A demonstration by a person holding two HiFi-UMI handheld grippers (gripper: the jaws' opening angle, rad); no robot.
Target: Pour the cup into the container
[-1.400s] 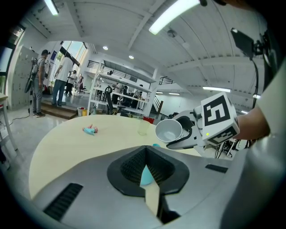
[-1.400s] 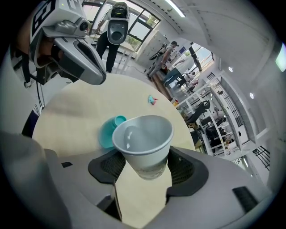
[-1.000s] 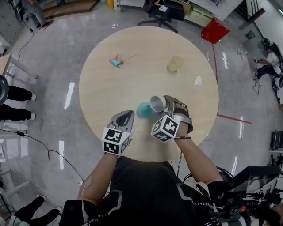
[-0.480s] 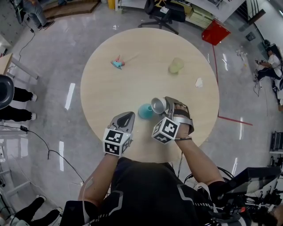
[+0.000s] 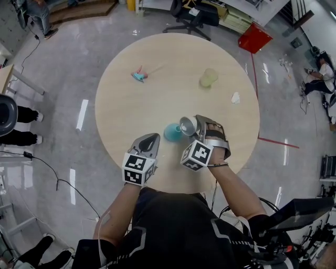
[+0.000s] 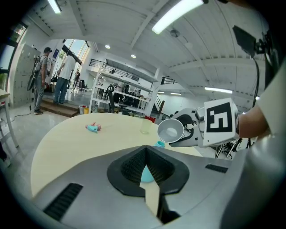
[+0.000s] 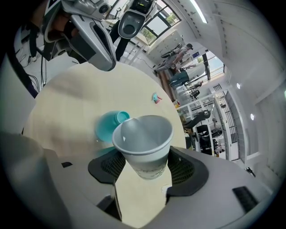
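My right gripper is shut on a white paper cup, held tipped on its side with its mouth toward the teal container on the round table. In the right gripper view the cup sits between the pads, its inside looks empty, and the teal container lies just beyond its rim. My left gripper is shut on nothing, just left of the container, near the table's front edge. In the left gripper view the cup hangs above the container's rim.
A pale yellow-green cup stands at the table's far right, a small teal and pink object at the far left, and a white scrap near the right edge. An office chair and a red box stand on the floor beyond.
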